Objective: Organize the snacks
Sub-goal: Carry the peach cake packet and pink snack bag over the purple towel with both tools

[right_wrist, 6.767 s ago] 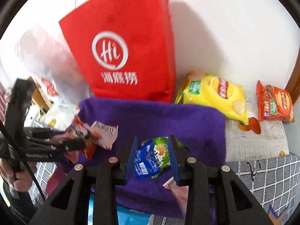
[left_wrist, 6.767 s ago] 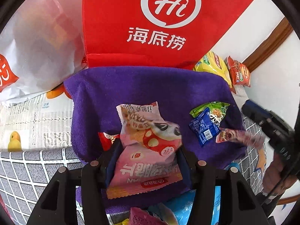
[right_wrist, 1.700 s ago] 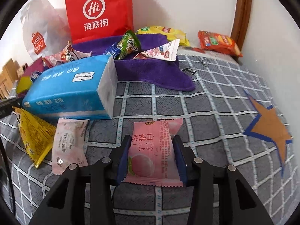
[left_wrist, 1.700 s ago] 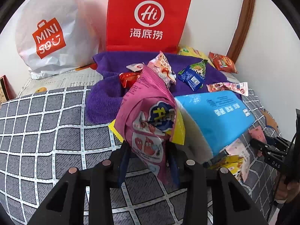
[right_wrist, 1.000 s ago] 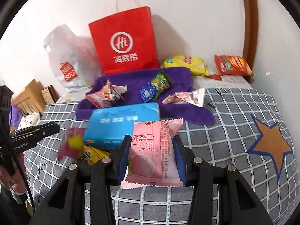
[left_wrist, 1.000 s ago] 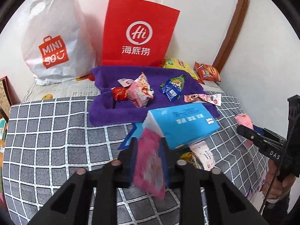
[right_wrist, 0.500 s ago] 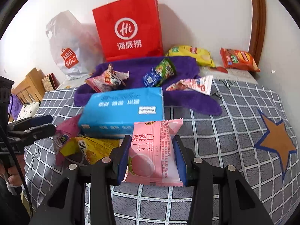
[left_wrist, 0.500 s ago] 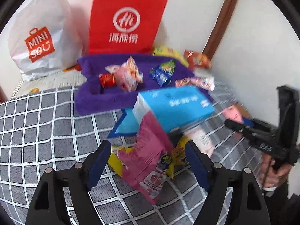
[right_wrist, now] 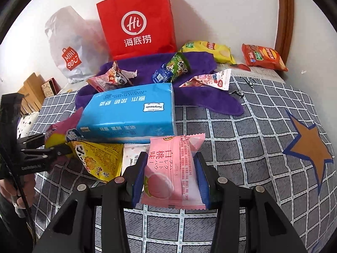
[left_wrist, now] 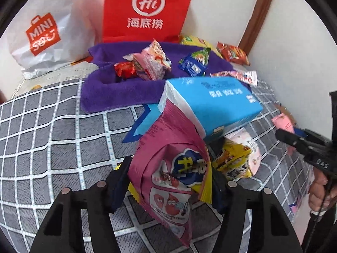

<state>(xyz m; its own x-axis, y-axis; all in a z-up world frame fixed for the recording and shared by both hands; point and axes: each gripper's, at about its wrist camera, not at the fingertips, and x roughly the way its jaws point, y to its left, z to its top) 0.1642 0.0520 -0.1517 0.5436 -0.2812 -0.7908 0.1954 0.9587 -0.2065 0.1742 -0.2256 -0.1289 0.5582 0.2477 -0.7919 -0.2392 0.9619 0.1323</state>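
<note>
Left gripper (left_wrist: 169,181): jaws closing, magenta snack bag (left_wrist: 170,168) between them. Pads look to touch bag's sides, hard to be sure. Bag stands tilted, top leaning on blue tissue pack (left_wrist: 212,101), over grey checked cover (left_wrist: 52,135).

Right gripper (right_wrist: 171,178): squeezed shut on pink peach snack (right_wrist: 172,168), held above cover.

Yellow snack bag (right_wrist: 99,160) lies just beside tissue pack. More snacks sit on purple towel (right_wrist: 202,99), near red paper bag (right_wrist: 137,21).
</note>
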